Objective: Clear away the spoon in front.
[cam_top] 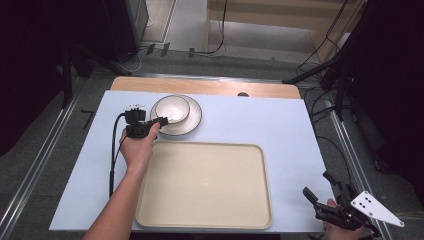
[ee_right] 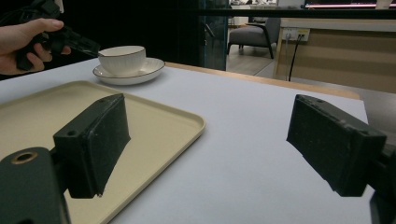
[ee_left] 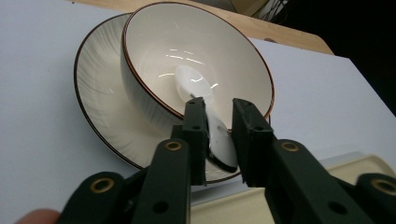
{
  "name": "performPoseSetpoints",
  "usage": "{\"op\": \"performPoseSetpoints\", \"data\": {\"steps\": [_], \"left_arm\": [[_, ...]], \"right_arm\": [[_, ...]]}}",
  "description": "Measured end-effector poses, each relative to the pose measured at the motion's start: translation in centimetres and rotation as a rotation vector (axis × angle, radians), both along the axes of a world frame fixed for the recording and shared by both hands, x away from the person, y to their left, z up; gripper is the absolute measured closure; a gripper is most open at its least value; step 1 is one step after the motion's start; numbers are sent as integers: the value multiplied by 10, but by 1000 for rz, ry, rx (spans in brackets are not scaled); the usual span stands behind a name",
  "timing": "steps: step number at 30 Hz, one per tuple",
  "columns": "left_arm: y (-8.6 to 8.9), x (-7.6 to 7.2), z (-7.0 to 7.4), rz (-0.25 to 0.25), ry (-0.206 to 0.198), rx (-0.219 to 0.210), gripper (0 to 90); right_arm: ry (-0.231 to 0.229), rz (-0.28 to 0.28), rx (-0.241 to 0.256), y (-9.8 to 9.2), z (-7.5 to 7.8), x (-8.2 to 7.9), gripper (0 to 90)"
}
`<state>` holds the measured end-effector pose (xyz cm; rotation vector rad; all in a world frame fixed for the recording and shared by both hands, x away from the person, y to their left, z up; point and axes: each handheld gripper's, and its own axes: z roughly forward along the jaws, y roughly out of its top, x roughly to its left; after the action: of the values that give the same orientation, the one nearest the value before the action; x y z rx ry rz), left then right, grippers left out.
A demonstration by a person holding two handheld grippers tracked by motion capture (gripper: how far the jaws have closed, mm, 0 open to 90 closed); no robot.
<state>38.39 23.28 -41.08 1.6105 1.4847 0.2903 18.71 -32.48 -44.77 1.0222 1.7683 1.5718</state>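
With the left gripper (ee_left: 218, 126) reaching over the near rim of the round cream bowl with a thin brown edge (ee_left: 196, 60), seems to be the grasping step — jaws closed in on the handle of a glossy white ceramic spoon (ee_left: 219, 140), touching or nearly so, scoop end lying in the bowl's hollow and handle leaning out over the rim. Bowl sitting on a ribbed cream saucer with a dark rim (cam_top: 192, 125), on the pale blue table cover (cam_top: 280, 125), just beyond the far left corner of the large beige plastic tray (cam_top: 205, 185). Tray bare. Right gripper (ee_right: 210, 154) idling near the tray's right front corner, well apart from the crockery — jaws spread wide, nothing between them.

Next move likely calls for a firm pinch on the slick handle, then a lift upward and back toward the tray, tilted so the scoop clears the rim without dragging the bowl or rocking it on the saucer. Glazed ceramic between flat pads — liable to swivel or slip if squeezed off-centre.
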Motion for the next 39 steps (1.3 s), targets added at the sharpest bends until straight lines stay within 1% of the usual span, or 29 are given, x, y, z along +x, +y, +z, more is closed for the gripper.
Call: {"op": "performPoseSetpoints", "data": {"steps": [3, 7, 8, 9, 10, 11, 12, 13, 14, 15, 18, 21, 22, 24, 25, 26, 28, 29, 31, 32, 33, 34, 37, 38, 39], "left_arm": [[0, 0, 0, -2, 0, -5, 793], [-2, -1, 0, -10, -8, 5, 825], [-3, -2, 1, -11, -22, 21, 859], [-3, -2, 1, -11, -22, 21, 860], [-3, -4, 1, -13, -36, 20, 860], [-4, -4, 1, -14, -36, 17, 861], [-5, -5, 1, -22, -46, 39, 862], [-5, -5, 1, -22, -46, 39, 862], [-7, -7, 2, -27, -62, 46, 862], [-7, -7, 2, -27, -62, 46, 862], [-7, -10, 5, -14, -87, 49, 863], [-6, -14, 8, -4, -103, 44, 863], [-7, -18, 9, -4, -111, 43, 863], [-8, -24, 9, 4, -133, 57, 863], [-8, -24, 9, 4, -133, 57, 863], [-8, -29, 10, 7, -150, 66, 863], [-8, -32, 10, 11, -158, 65, 863], [-7, -37, 12, 18, -175, 62, 863], [-6, -39, 13, 16, -180, 65, 863], [-6, -42, 15, 20, -187, 61, 863], [-7, -49, 16, 16, -202, 69, 863], [-8, -53, 17, 16, -207, 76, 863], [-9, -62, 18, 21, -227, 70, 863], [-9, -62, 18, 21, -227, 70, 863], [-10, -68, 18, 23, -239, 71, 863]], "right_arm": [[0, 0, 0, 0, 0, 0, 130], [0, 1, 1, 0, 0, 0, 130], [-1, 1, 0, 0, 0, 0, 130], [-1, 1, 0, 0, 0, 0, 130], [-1, 1, -1, 0, 0, 0, 130], [-1, 0, 0, 0, 0, 0, 130], [-3, -1, -2, 0, 0, 0, 130], [-3, -1, -2, 0, 0, 0, 130], [-3, -1, -2, 0, 0, 0, 130], [-3, -1, -2, 0, 0, 0, 130], [-8, -2, -5, -1, 0, 0, 130], [-7, -2, -4, -1, 0, 0, 130], [-1, -1, -1, -1, 0, 0, 130], [-2, -1, 0, -1, 0, 0, 130], [-5, -1, 2, -1, 0, 0, 130], [-5, -2, 4, -1, 0, 0, 130], [-4, -2, 1, -1, 0, 0, 130], [-4, -1, 2, -1, 1, 0, 130], [-6, -1, 3, -1, 1, 0, 130], [-6, -2, 3, -1, 1, 0, 130], [-9, -1, 0, -1, 1, 0, 130], [-7, -1, 2, -1, 1, 0, 130], [-8, -2, 4, 0, 1, 0, 130], [-9, 0, 3, 0, 1, 0, 130], [-7, 2, 3, 0, 1, 0, 130]]}}
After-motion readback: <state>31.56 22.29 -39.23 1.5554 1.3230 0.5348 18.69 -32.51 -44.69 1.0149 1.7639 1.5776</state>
